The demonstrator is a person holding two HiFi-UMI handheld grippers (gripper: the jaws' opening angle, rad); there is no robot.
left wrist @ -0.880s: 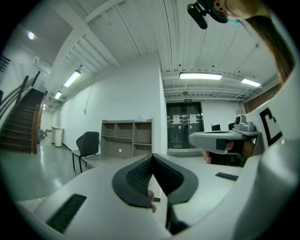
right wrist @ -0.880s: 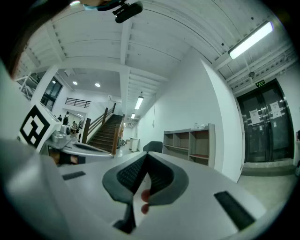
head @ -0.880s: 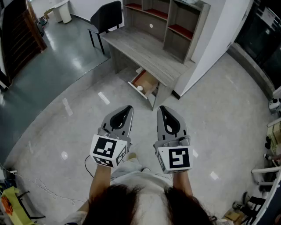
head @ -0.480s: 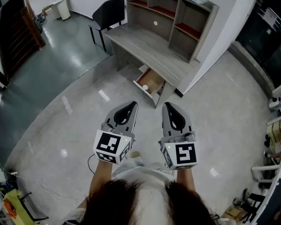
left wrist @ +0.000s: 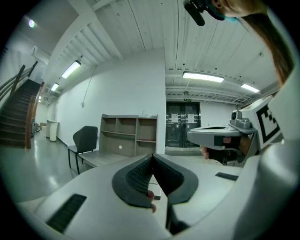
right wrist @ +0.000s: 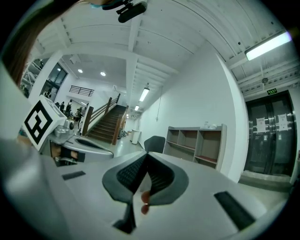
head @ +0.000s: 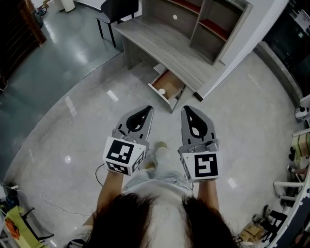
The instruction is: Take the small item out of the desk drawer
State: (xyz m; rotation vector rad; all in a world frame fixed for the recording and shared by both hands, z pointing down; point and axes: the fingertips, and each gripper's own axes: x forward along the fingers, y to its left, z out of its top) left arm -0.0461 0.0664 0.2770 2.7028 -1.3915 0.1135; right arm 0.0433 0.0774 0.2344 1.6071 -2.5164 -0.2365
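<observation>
Sitting far ahead, the small round white item lies near the front of the open brown wooden drawer, which sticks out low from under the long grey wooden desk. The left gripper and the right gripper are near the person and well apart from the drawer. Both are clenched tight with nothing between their jaws. I think a few things could go wrong. If the jaws are not opened before reaching in, they could bump the item and roll it to the back of the drawer. It looks small and round, so it could slip out of a squeeze. A leg could also knock the drawer as the person walks up. Counting: one white item, one open drawer, one desk, one grey shelf unit on the far side of the desk, one black chair at its far left end, and two grippers.
</observation>
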